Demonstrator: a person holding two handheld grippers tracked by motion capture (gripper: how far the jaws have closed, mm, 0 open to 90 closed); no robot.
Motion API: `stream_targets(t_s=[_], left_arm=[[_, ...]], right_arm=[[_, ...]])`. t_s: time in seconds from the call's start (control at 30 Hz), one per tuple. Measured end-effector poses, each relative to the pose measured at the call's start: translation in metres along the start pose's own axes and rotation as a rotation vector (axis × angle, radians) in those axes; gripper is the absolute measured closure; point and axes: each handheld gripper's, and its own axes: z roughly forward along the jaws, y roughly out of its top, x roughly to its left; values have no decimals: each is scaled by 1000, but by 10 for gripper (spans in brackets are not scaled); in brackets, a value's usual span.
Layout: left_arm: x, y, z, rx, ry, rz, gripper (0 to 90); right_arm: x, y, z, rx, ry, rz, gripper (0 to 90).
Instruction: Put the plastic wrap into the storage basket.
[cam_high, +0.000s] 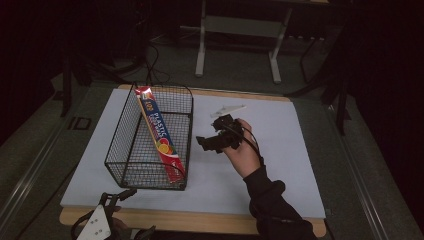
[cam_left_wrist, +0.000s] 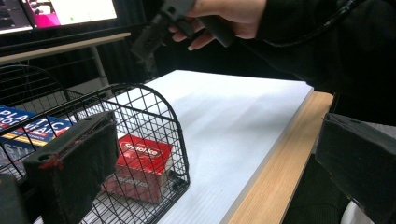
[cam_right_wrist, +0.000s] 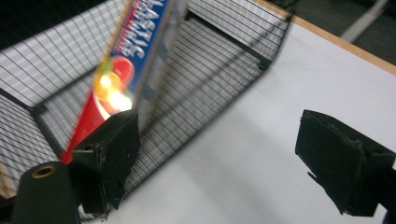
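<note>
Your right hand-held gripper (cam_high: 209, 143) hangs over the white bench (cam_high: 280, 165), just right of the wire basket (cam_high: 131, 175), jaws wide with nothing between them. The long plastic-wrap box (cam_high: 160, 135) leans diagonally inside the basket. Your left hand-held gripper (cam_high: 116, 199) sits at the bench's near edge, jaws wide too, empty, facing the basket.

You had one black wire basket (cam_high: 131, 150) on the white table (cam_high: 280, 165), and inside that basket lay one long box of plastic wrap (cam_high: 161, 135), leaning corner to corner. Beyond the basket, toward the far edge of the table, there was one small pale item (cam_high: 227, 109), too small to identify. You held two grippers: the right gripper (cam_high: 209, 142) just beside the basket, and the left gripper (cam_high: 107, 210) at the near edge in front of the basket.
</note>
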Motion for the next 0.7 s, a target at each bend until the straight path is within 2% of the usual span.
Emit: stream_targets(t_s=[0.07, 0.27, 0.47, 0.7], left_arm=[[0, 0, 0, 2, -1, 1, 1], [-1, 0, 0, 3, -1, -1, 1], [0, 0, 1, 8, -3, -1, 1], [0, 0, 1, 9, -4, -1, 1]], right_arm=[[-5, -10, -5, -14, 7, 17, 143], [-17, -35, -16, -29, -20, 5, 147], [-22, -57, -24, -40, -44, -24, 145], [-29, -81, -32, -44, -48, -23, 142]])
